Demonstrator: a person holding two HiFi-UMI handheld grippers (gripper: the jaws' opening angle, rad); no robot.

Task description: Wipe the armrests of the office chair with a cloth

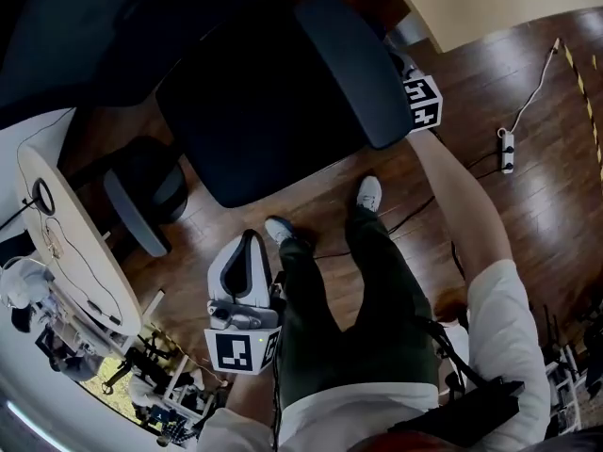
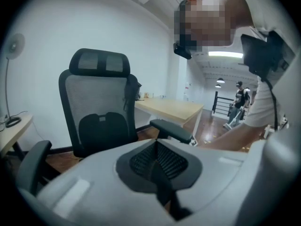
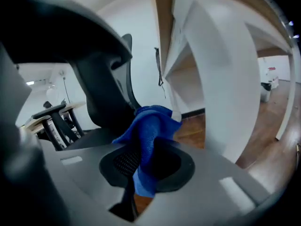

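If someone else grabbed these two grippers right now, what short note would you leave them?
Left gripper: shut, empty, low by the person's legs.
Right gripper: shut on the blue cloth, up beside the armrest at the head view's right; contact unclear.
Done: cloth is in hand. Nothing shows whether either armrest has been wiped.
Left: wipe this armrest, then the other armrest.

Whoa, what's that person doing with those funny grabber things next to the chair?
A person stands at an office chair with a gripper in each hand. The right gripper has its tongs shut on a blue cloth and is up at the end of one armrest. The left gripper is held low, tongs closed on nothing. Whether the cloth touches the armrest can't be told.
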